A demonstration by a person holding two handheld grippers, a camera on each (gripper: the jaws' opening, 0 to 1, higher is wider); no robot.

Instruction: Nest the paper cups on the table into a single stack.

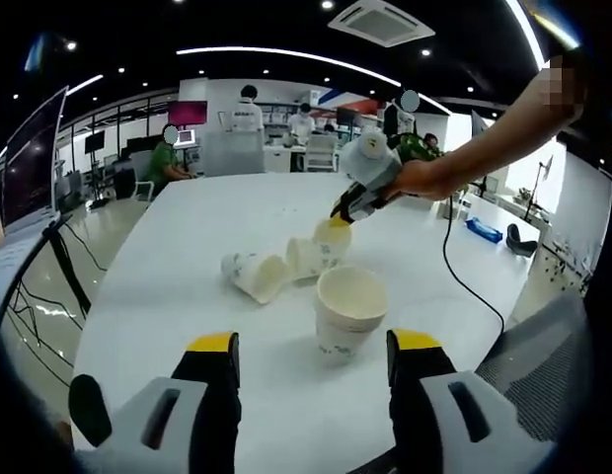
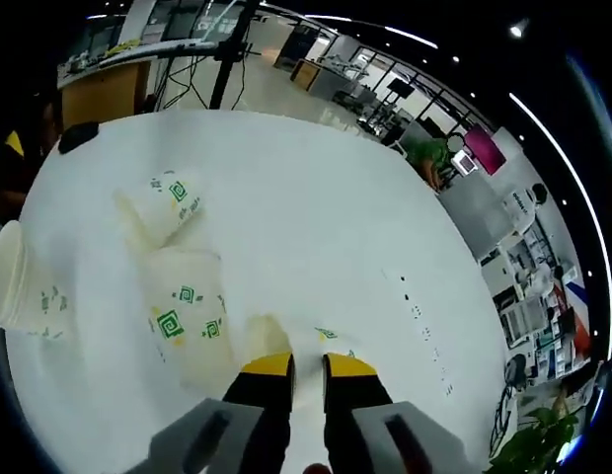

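Several light, thin-walled paper cups lie on the white worktop [image 1: 188,296]: an upright stack [image 1: 349,311] before the left gripper [image 1: 313,370], whose fingers gape empty, and toppled cups, one [image 2: 331,348] pinched at its crushable rim by the right gripper [image 2: 307,367].

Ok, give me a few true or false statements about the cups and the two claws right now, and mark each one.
1. The right claw grips a white paper cup by its rim. True.
2. The left claw holds a cup. False: it is open, empty, near the upright stack of white paper cups.
3. Two cups lie tipped on the round white table. True: one, another.
4. The cups are plain white. False: the right gripper view shows green square prints.
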